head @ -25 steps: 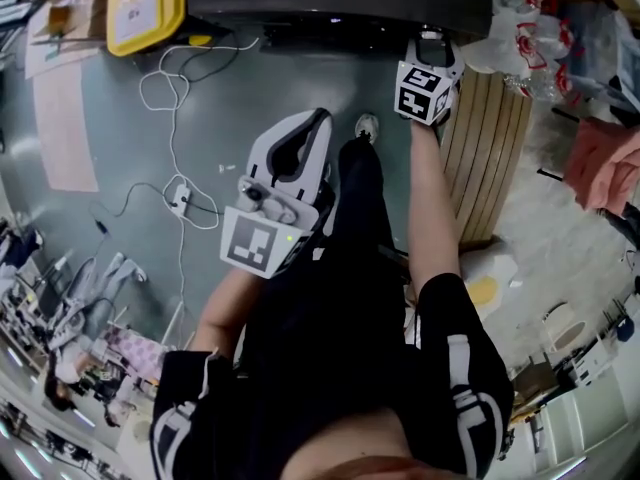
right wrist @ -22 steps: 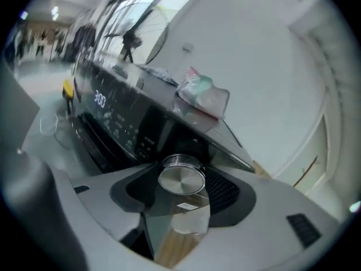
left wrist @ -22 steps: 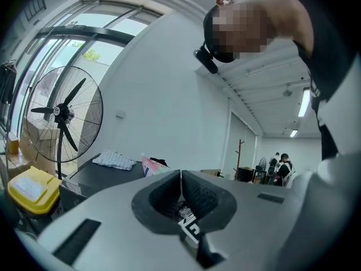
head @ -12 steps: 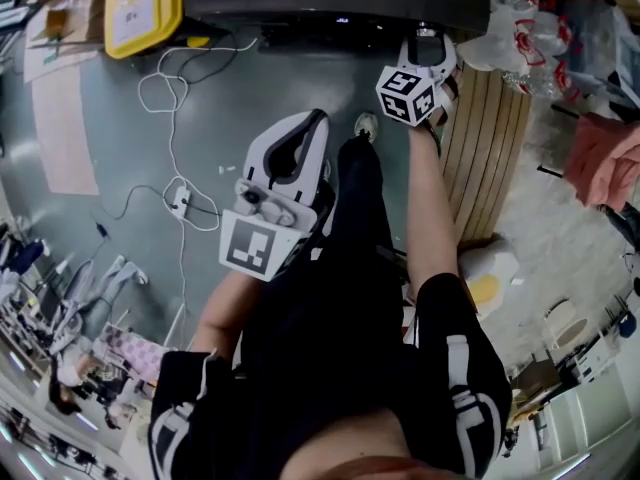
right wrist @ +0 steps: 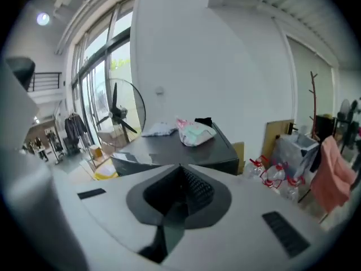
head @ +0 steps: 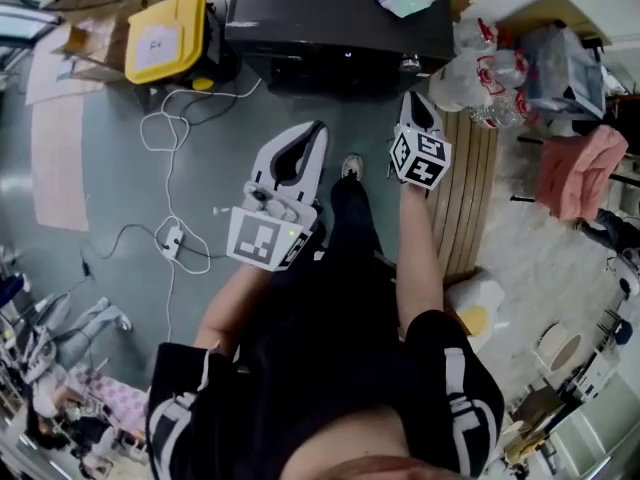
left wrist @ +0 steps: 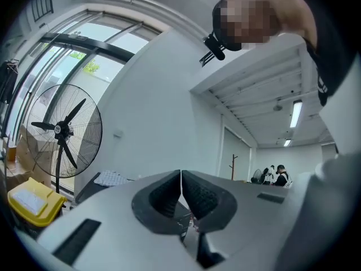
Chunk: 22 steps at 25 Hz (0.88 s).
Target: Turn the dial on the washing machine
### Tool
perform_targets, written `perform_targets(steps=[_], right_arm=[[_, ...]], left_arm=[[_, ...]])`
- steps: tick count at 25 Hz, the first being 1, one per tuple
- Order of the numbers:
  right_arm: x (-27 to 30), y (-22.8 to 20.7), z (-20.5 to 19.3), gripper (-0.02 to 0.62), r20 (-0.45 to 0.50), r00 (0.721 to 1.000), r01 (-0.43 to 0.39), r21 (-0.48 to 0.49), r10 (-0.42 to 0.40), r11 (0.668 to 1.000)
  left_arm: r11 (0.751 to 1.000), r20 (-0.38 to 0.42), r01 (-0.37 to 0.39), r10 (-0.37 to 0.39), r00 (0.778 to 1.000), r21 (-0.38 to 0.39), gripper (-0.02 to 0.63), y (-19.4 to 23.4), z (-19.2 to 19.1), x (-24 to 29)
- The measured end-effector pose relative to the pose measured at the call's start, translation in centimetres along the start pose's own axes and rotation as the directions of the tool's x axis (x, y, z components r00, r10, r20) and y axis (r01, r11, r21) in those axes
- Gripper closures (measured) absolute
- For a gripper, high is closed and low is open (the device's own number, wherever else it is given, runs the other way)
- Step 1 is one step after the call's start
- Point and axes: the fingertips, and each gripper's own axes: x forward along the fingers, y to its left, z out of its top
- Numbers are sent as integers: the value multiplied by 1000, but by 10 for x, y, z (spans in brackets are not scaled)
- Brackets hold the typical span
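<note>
Left gripper [left wrist: 180, 175] and right gripper [right wrist: 179, 168] both closed, empty; one dark machine [head: 340, 23], probably the washer.

Left gripper [head: 317, 130], right gripper [head: 411, 99]: jaws together.

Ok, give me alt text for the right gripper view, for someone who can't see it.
The right gripper, jaws closing shut on nothing, points at a dark washing machine with a pastel bag on top. A standing fan and windows are at left, plastic bottles and a pink cloth at right.
</note>
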Motion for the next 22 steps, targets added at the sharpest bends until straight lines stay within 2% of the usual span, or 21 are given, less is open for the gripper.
perform_targets(steps=[4, 10, 16, 22], right_arm=[[-108, 41, 27, 569, 74, 996, -62, 86, 56, 994], [-221, 79, 45, 569, 161, 981, -114, 43, 105, 993], [-275, 95, 52, 571, 194, 969, -157, -9, 156, 988], [-279, 82, 48, 571, 188, 969, -156, -34, 159, 987]], left_arm=[[999, -1, 27, -27, 1000, 18, 580, -15, 35, -51], [1000, 7, 6, -6, 1000, 17, 580, -35, 55, -101], [1000, -1, -14, 14, 1000, 0, 580, -56, 52, -118], [1000, -15, -19, 19, 1000, 7, 580, -65, 44, -113]])
